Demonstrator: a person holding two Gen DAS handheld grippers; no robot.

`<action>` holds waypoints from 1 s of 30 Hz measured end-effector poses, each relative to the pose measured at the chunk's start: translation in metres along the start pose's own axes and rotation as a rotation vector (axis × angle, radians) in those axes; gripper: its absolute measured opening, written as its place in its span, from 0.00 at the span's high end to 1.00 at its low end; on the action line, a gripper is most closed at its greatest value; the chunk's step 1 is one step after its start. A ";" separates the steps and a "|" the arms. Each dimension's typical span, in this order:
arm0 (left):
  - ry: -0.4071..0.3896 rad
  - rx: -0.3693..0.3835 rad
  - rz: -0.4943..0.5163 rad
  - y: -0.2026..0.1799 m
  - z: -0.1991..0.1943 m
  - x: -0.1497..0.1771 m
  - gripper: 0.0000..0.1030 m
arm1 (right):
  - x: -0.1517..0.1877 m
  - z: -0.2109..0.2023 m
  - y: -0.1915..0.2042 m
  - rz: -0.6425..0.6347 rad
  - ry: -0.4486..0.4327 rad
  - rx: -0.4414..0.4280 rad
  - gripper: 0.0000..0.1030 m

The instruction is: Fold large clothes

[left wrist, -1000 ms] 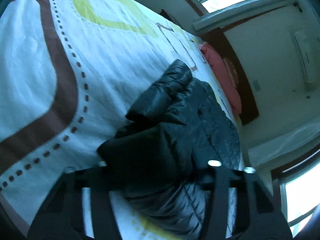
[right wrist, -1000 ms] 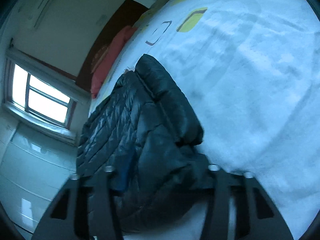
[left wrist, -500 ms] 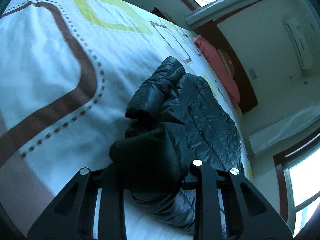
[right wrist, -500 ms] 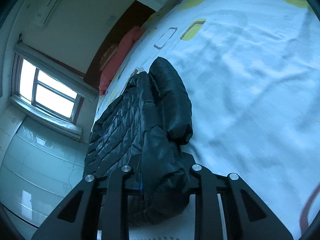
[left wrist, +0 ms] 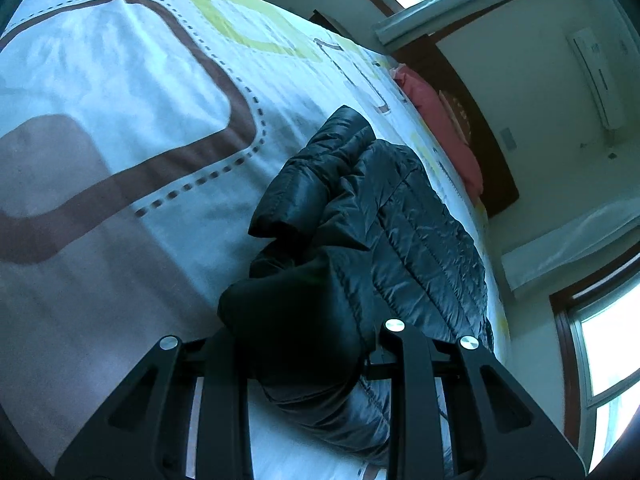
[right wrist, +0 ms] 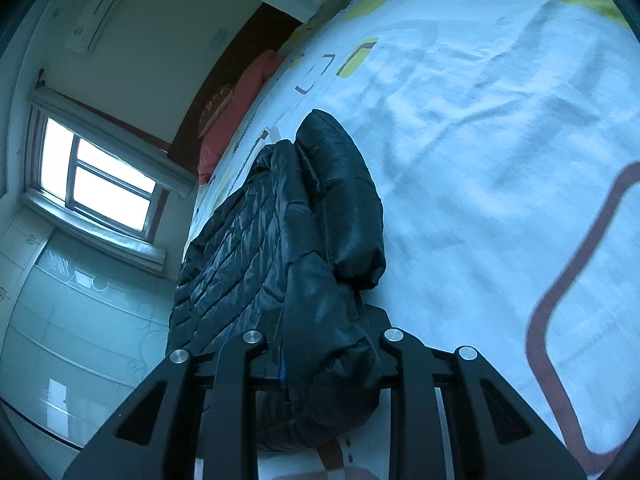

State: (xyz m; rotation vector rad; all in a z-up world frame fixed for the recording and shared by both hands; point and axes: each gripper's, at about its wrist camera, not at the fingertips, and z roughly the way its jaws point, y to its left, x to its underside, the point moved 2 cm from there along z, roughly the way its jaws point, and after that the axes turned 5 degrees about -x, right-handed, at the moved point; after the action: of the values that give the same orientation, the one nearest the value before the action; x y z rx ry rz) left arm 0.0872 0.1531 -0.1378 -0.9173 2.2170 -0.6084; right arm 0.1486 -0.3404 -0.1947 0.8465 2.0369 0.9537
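A black quilted puffer jacket (left wrist: 400, 216) lies along a bed with a white patterned cover (left wrist: 120, 92). In the left wrist view my left gripper (left wrist: 308, 344) is shut on a bunched black fold at the jacket's near end, and a sleeve (left wrist: 316, 168) lies folded beside the body. In the right wrist view my right gripper (right wrist: 324, 344) is likewise shut on a thick fold of the same jacket (right wrist: 248, 240), with a sleeve (right wrist: 344, 192) resting on the right. Both fingertip pairs are buried in fabric.
A red pillow (left wrist: 440, 124) lies at the bed's far end against a dark headboard (left wrist: 492, 160). Windows (right wrist: 96, 184) and a wall air conditioner (left wrist: 596, 76) line the room. Bare bed cover (right wrist: 500, 140) spreads beside the jacket.
Both grippers have closed on the jacket's near end and drawn back, pulling the fabric along the bed. More of the bed cover shows in both views.
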 end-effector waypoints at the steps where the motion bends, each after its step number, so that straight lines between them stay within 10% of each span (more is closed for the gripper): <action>1: 0.001 0.000 0.000 0.000 -0.002 0.001 0.74 | 0.001 -0.001 -0.001 0.001 0.001 -0.001 0.77; 15: 0.020 0.014 0.007 0.013 -0.013 0.007 0.73 | 0.002 -0.002 -0.019 0.056 0.028 -0.024 0.74; 30: -0.002 0.027 -0.047 0.046 -0.034 -0.002 0.40 | -0.012 -0.016 -0.043 0.096 -0.002 -0.019 0.51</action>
State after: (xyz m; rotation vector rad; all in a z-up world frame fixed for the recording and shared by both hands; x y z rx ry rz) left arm 0.0435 0.1903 -0.1423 -0.9573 2.1856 -0.6577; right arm 0.1310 -0.3776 -0.2188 0.9423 1.9973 1.0228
